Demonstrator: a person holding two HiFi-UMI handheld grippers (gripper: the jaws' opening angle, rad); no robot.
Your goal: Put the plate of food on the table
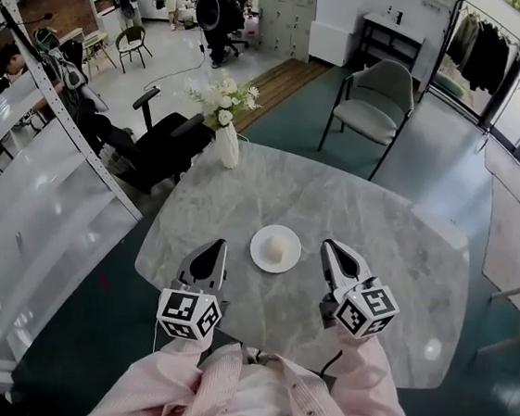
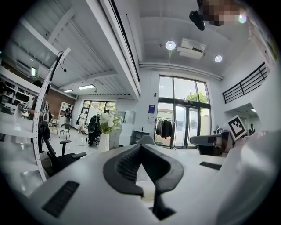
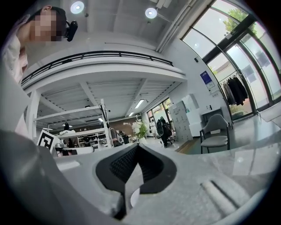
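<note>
Marble table (image 1: 405,247) took up most of the head view. A grey chair (image 1: 374,104) stood beyond its far edge. A vase of white flowers (image 1: 227,145) stood at the far-left corner of the tabletop.

The left gripper (image 1: 215,249) and right gripper (image 1: 331,253) hung over the near edge. Both were clenched, tips together, with nothing between the jaws in either gripper view.

The plate (image 1: 260,249) lay flat on the tabletop between the two grippers, by the middle of the near edge, touching neither. On it was one pale round piece of food (image 1: 277,245); what kind was unclear.

Judged: the placing step looked done, as the plate was already on the table with neither gripper on it. The next move, if any, called only for drawing both grippers toward the person without nudging the plate.
</note>
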